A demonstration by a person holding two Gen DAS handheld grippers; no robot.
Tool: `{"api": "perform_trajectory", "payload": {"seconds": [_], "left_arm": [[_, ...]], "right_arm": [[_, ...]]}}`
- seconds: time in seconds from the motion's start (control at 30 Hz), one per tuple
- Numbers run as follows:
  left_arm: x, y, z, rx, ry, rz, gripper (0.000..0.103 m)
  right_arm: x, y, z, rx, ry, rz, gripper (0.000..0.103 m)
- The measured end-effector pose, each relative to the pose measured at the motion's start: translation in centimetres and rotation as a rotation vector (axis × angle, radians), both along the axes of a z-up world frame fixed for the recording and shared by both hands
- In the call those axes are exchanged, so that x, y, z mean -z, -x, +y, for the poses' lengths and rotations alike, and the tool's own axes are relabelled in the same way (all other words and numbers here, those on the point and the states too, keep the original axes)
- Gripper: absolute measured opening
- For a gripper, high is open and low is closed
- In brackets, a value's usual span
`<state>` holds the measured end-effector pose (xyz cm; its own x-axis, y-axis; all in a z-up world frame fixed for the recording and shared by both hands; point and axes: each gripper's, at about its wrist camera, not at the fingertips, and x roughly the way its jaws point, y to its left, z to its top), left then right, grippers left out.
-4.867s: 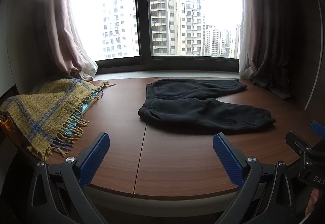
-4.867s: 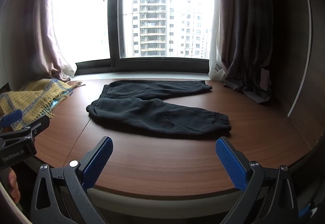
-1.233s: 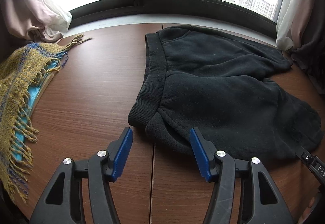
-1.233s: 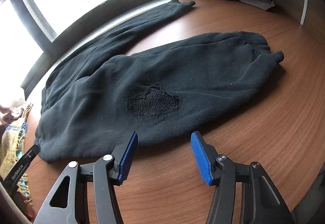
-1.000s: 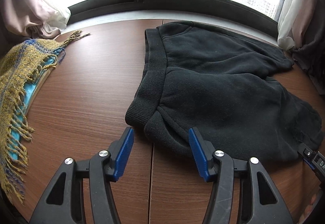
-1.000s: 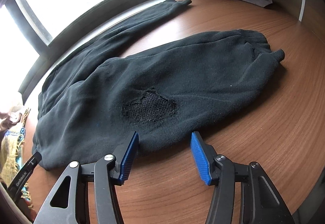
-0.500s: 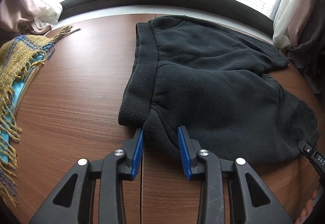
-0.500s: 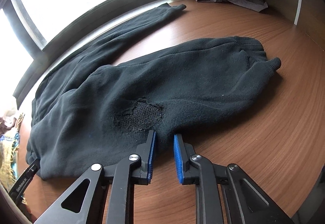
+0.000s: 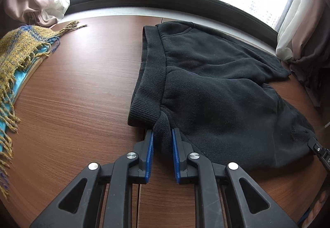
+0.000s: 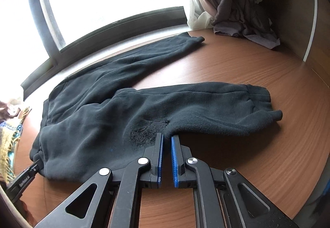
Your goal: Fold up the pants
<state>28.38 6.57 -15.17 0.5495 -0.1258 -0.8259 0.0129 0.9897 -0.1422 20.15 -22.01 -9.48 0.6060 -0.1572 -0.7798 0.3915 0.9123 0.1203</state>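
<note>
Black sweatpants [image 9: 216,83] lie spread on a brown wooden table [image 9: 82,93], waistband to the left, two legs to the right. My left gripper [image 9: 162,135] is shut on the near edge of the pants just beside the waistband [image 9: 151,75]. My right gripper [image 10: 167,137] is shut on the near edge of the closer leg [image 10: 206,106], next to a rough worn patch [image 10: 147,128]. The farther leg [image 10: 144,56] runs toward the window. Each gripper's tip shows at the edge of the other's view.
A yellow and blue fringed scarf [image 9: 22,52] lies over a light blue item at the table's left edge. Curtains [image 10: 237,0] hang and pool at the back right corner, others at the back left [image 9: 35,7]. A window sill runs along the far edge.
Both grippers have moved in to the near edge of the pants and closed their fingers on the fabric. The pinched cloth now bunches up between each pair of pads.
</note>
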Motion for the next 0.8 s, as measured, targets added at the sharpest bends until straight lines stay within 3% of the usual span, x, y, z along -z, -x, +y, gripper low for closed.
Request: {"api": "perform_trajectory", "payload": {"seconds": [0.07, 0.37, 0.47, 0.5, 0.57, 0.63, 0.8], "left_arm": [[0.0, 0.1, -0.1, 0.004, 0.012, -0.003, 0.03], [0.4, -0.1, -0.6, -0.01, -0.067, 0.005, 0.041], [0.7, 0.0, -0.2, -0.023, -0.037, 0.023, 0.041], [0.9, -0.1, -0.2, -0.03, -0.027, 0.025, 0.04], [0.9, -0.3, -0.4, -0.023, -0.002, 0.033, 0.028], [0.6, -0.4, -0.8, -0.027, -0.027, 0.024, 0.012], [-0.5, 0.5, -0.9, -0.034, -0.015, -0.007, 0.011]], "right_arm": [[0.2, -0.4, -0.3, -0.006, -0.017, 0.018, 0.009], [1.6, -1.0, -0.8, -0.037, -0.043, 0.043, 0.009], [1.8, -1.2, -0.7, -0.044, -0.05, 0.043, 0.009], [1.7, -1.3, -0.6, -0.049, -0.045, 0.041, 0.009], [1.8, -1.4, -0.5, -0.057, -0.04, 0.04, 0.009], [1.8, -1.5, -0.6, -0.063, -0.045, 0.038, 0.009], [0.9, -1.0, -1.0, -0.06, -0.041, 0.015, 0.007]]}}
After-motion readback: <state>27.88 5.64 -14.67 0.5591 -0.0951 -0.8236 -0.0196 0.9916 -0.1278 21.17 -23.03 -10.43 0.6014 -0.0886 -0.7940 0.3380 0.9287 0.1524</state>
